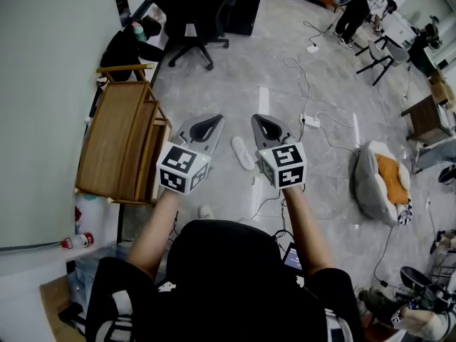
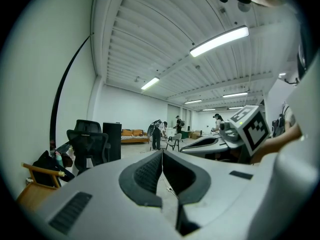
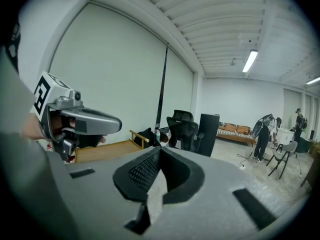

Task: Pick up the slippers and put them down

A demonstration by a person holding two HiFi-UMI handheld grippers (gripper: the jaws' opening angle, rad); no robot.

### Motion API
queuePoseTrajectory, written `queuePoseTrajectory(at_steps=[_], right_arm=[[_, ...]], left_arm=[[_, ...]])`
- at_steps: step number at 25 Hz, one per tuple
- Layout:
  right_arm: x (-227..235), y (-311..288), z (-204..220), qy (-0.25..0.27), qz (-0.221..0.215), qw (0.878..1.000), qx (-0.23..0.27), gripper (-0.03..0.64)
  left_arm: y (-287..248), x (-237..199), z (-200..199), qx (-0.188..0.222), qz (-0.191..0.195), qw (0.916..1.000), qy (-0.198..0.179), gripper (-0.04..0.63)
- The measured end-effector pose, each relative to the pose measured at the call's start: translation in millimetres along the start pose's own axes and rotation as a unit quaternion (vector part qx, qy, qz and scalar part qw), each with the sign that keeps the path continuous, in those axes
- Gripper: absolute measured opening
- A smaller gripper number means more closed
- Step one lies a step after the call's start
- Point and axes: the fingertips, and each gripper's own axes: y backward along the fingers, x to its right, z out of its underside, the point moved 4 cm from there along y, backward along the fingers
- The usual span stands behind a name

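floor (image 1: 285,63) under us | left claw (image 2: 162,154) together, empty | right claw (image 3: 160,150) together, empty | 1 white slipper (image 1: 243,153) flat on floor beyond both claws | step: we judge either before pickup or after put-down; nothing held

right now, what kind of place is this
Likely a big open office or lab workspace rather than a home: a black office chair, a power strip with cables trailing over the bare floor, and long strip lights overhead.
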Motion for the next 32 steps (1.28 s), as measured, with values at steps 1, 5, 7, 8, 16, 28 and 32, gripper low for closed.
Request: queuePoseTrajectory(at_steps=[1,5,7,8,16,28,32], right_arm=[[3,3,-1,-0.002,-0.001,1.000,0.003,-0.002],[15,17,-5,-0.008,-0.005,1.000,0.013,-0.002],[21,22,-6,-0.009,-0.006,1.000,0.016,-0.002],[23,25,-5,-0.010,-0.007,1.000,0.017,-0.002],[38,36,-2,-0.013,-0.013,1.000,0.022,-0.002],[44,30,4,-0.017,-0.017,1.000,0.018,-0.002],[42,25,2,-0.016,-0.021,0.999,0.019,-0.002]], left_arm=[[-2,5,-2,-0.001,0.001,1.0000,-0.002,0.006],[-10,21,-7,-0.003,-0.002,1.0000,-0.001,0.006],[-12,26,-8,-0.005,-0.006,1.0000,0.000,0.006],[-12,28,-8,-0.005,-0.009,0.9999,-0.001,0.006],[-22,41,-10,-0.002,-0.020,0.9998,0.001,0.006],[-30,39,-6,-0.007,-0.022,0.9997,0.009,0.006],[-32,35,-7,-0.007,-0.024,0.9996,0.009,0.006]])
